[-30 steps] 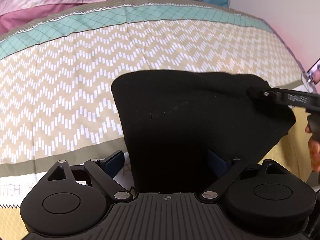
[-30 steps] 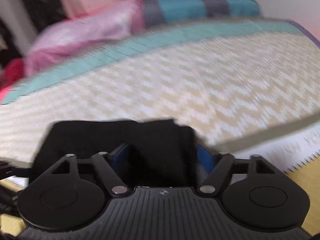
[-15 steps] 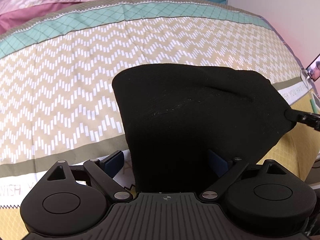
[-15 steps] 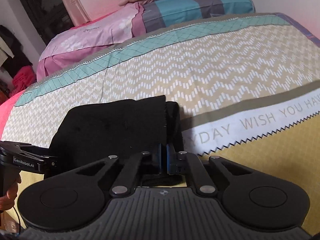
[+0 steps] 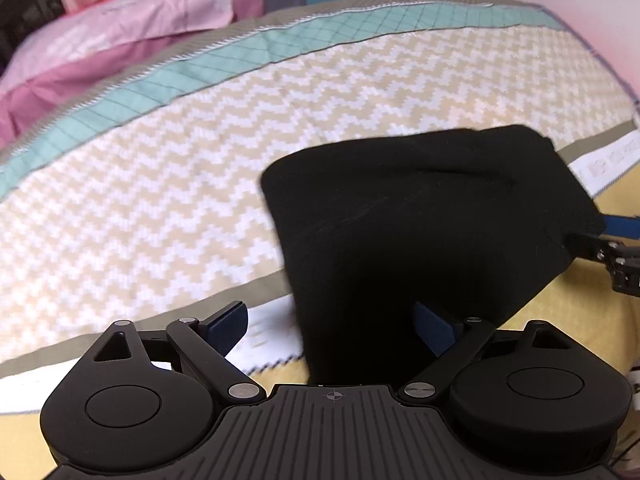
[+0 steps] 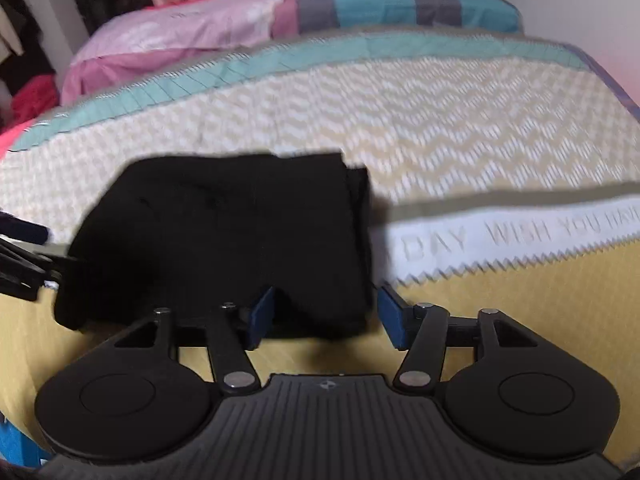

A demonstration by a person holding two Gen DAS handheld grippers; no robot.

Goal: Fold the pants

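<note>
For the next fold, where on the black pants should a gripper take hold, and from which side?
Probably the near right corner of the folded black pants, approached from the near edge. The layers there stack into a thick edge lying flat on the bedspread, and the right gripper already straddles that corner. Its jaws have just been opening, with cloth between them and not pressed.

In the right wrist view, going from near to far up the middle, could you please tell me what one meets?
Right tool → folded black pants → zigzag bedspread → teal band → pink pillow.
</note>
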